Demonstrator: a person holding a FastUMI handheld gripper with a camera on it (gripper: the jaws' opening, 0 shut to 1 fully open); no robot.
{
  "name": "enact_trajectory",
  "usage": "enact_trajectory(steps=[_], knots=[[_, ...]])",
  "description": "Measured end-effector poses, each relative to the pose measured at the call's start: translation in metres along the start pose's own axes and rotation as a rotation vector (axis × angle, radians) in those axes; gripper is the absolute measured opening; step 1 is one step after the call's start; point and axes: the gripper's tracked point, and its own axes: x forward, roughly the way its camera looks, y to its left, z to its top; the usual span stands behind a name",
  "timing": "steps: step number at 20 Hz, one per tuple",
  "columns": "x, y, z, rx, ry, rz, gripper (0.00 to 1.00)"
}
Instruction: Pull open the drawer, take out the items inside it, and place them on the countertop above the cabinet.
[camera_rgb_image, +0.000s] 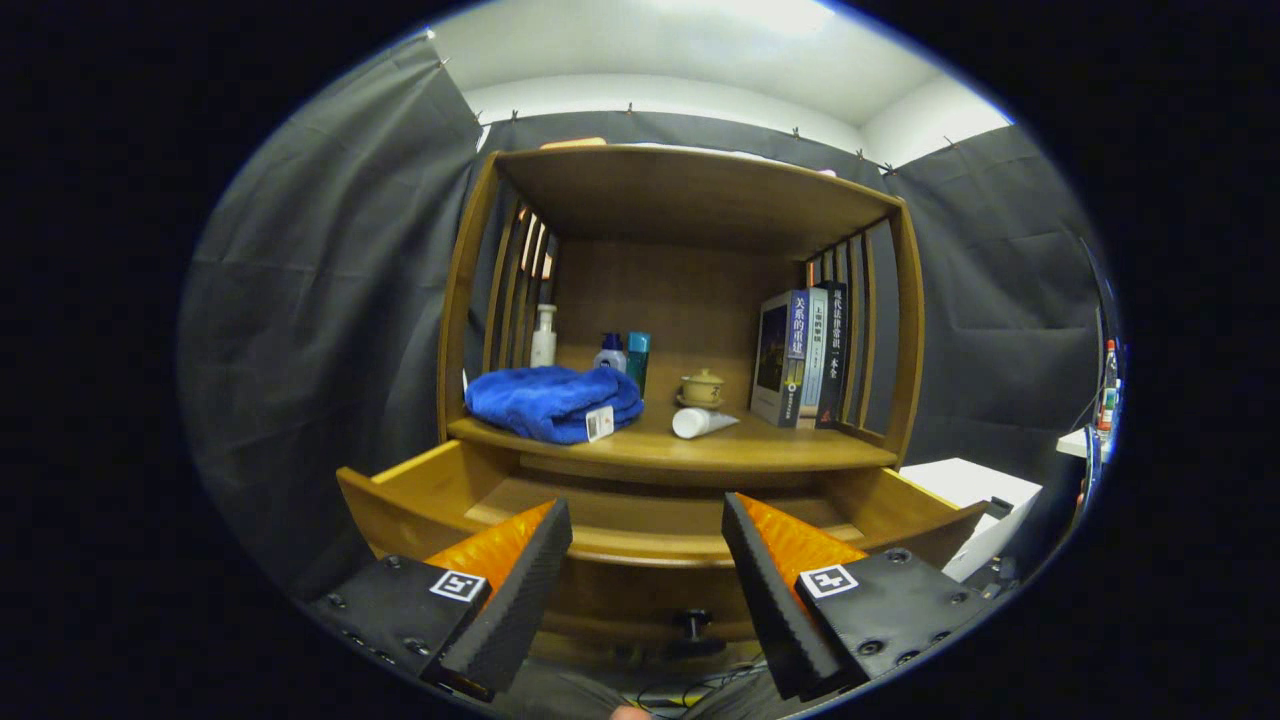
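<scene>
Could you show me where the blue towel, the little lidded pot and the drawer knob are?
blue towel (548, 400), gripper view, top fold.
lidded pot (701, 387), gripper view, its body.
drawer knob (694, 624), gripper view, its round head, between the open gripper (646, 560) fingers.

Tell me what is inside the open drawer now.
The drawer is pulled open; its visible wooden floor looks bare. The front part is hidden behind the drawer's front panel. The gripper, jaws open, holds nothing.

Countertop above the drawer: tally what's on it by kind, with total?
Bottles: 3, a white pump bottle, a blue-capped bottle, a teal bottle
Towels: 1, blue towel
Tubes: 1, white tube
Lidded cups: 1, yellow cup
Books: 3, upright books
Total: 9
The hand-held gripper is open over the open drawer.
</scene>
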Motion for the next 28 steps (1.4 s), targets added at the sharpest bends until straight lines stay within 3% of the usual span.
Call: enact_trajectory(steps=[8, 16, 28], knots=[[0.007, -0.015, -0.081, -0.003, 0.158, -0.019, 0.98], [0.017, -0.018, -0.079, 0.052, 0.154, -0.028, 0.98], [0.106, -0.022, -0.071, 0.085, 0.133, -0.016, 0.98]])
